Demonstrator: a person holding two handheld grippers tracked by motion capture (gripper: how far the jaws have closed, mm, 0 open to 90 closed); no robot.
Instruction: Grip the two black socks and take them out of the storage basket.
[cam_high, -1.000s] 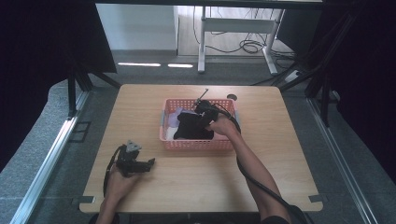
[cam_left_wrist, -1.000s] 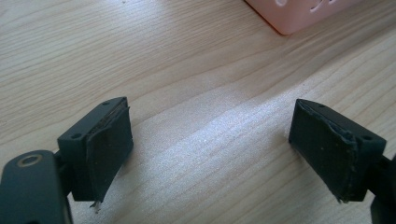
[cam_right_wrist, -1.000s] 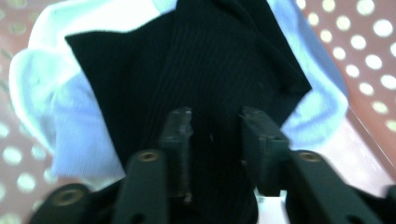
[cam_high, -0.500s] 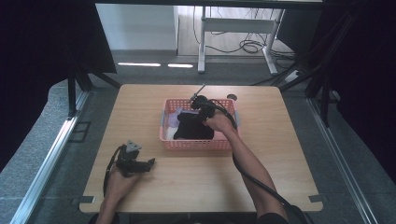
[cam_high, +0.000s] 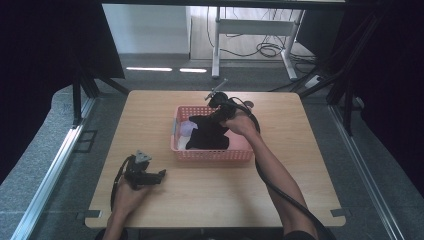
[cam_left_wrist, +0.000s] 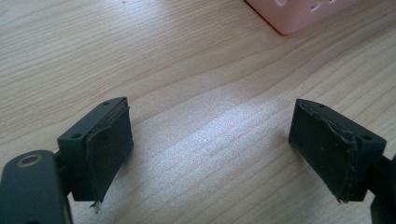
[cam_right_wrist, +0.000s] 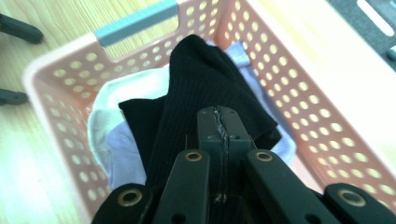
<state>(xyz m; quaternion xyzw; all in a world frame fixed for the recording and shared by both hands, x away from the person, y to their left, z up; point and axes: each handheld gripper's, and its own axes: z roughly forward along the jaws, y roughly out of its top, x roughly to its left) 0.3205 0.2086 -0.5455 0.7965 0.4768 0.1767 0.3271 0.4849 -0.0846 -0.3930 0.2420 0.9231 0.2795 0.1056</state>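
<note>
Both tongs sit far apart in what they are doing: the right gripper (cam_right_wrist: 219, 140) has its jaws pressed together over the pink basket (cam_high: 212, 152), and a black ribbed sock (cam_right_wrist: 201, 88) runs up from the basket to the jaw tips, so it appears pinched there (the actual bite is hidden behind the jaws in the right gripper view), while the left gripper (cam_left_wrist: 210, 154) rests low over the bare wooden table (cam_high: 200, 195) near its front left corner, jaws spread wide with nothing between them. From above, the black sock (cam_high: 207, 132) hangs or drapes partly inside the basket, over white and pale lilac garments (cam_right_wrist: 116, 135). My guess is that the main risk is a thin grip on the fabric: the sock could slip free, or drag a neighbouring piece along if the layers cling. Another risk is the basket's perforated wall snagging the cloth or the light basket shifting. Beyond the table edge stand metal frame legs and loose cables on the floor, well clear.
</note>
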